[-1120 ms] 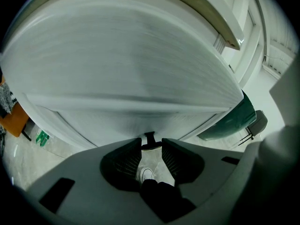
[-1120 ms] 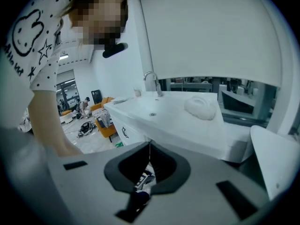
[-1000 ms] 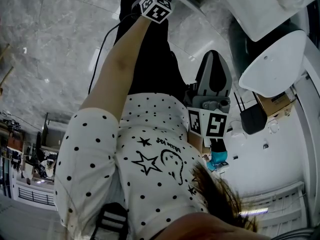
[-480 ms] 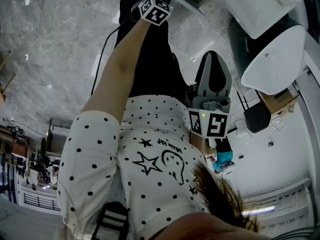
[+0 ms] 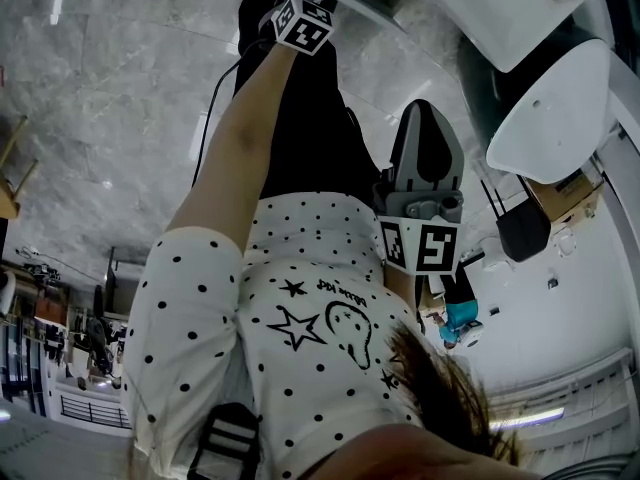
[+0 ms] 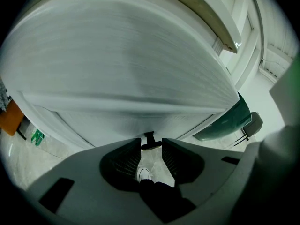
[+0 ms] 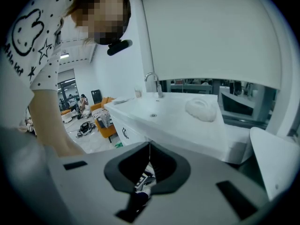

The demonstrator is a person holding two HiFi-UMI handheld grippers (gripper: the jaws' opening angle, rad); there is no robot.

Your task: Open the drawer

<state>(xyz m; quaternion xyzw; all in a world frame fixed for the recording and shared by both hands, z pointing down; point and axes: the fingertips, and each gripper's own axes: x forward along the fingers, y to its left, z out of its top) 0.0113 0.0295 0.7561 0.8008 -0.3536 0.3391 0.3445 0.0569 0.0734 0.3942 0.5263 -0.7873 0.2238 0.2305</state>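
Squeezing the small black handle (image 6: 150, 138) of the white drawer (image 6: 126, 69) with the left tool (image 6: 151, 145), one jaw on each side of it and pressed against it. Almost nothing else in the left gripper view but the drawer's wide front, very close and blurred. Hard to tell how far out the drawer is.

Just past the drawer's right edge, a dark green curved thing (image 6: 229, 121) and a black chair (image 6: 251, 123) beyond it. Off the drawer's left edge, low down, something orange (image 6: 9, 118).

In the head view, reaching up to the drawer with a bare arm (image 5: 240, 138), stretched out long, with the left tool's marker cube (image 5: 303, 23) at the end of it.

Well apart from the drawer, close to the spotted shirt (image 5: 300, 308): the right tool (image 7: 149, 150), jaws pressed together with nothing between them. Pointing at a white tabletop (image 7: 173, 121) with a tap (image 7: 152, 81) and a soft white lump (image 7: 201, 109) lying on it. Cannot tell from the right gripper view where the drawer sits next to that tabletop.
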